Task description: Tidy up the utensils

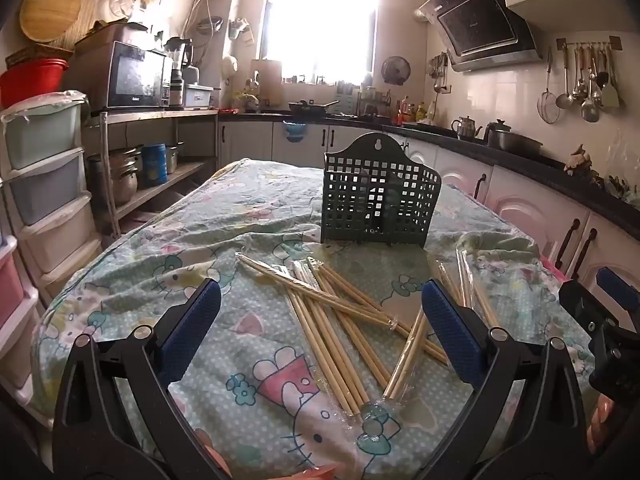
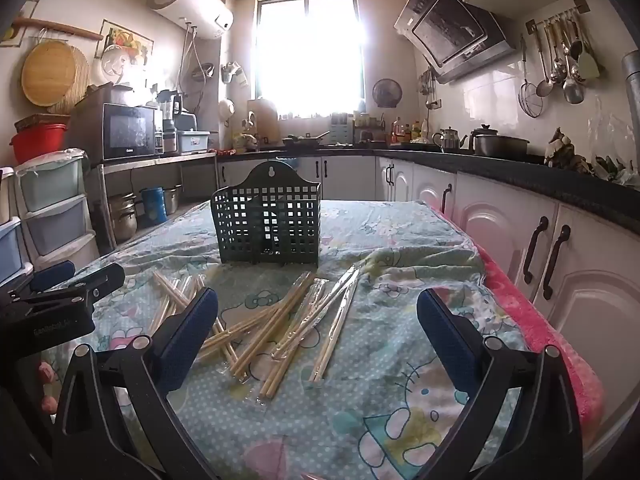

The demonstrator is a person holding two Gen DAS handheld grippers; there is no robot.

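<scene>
Left wrist view: task judged not yet started. The chopsticks (image 1: pixel 344 312) lie in a loose crossed heap on the table (image 1: pixel 160 248), just ahead of and between the fingers; some are in clear plastic sleeves. The dark green basket (image 1: pixel 378 204) stands upright beyond the heap and looks empty through its grid wall. Left gripper (image 1: pixel 320 332) fingers spread wide, nothing between them; the right gripper's tip shows at the right edge. Right wrist view: same heap, chopsticks (image 2: pixel 280 320) fanned ahead of the fingers toward the left one, a few sleeved pairs further out. Basket (image 2: pixel 268 220) beyond them, no chopsticks seen in it. Right gripper (image 2: pixel 318 334) fingers spread wide, empty. All chopsticks remain to be put in.
</scene>
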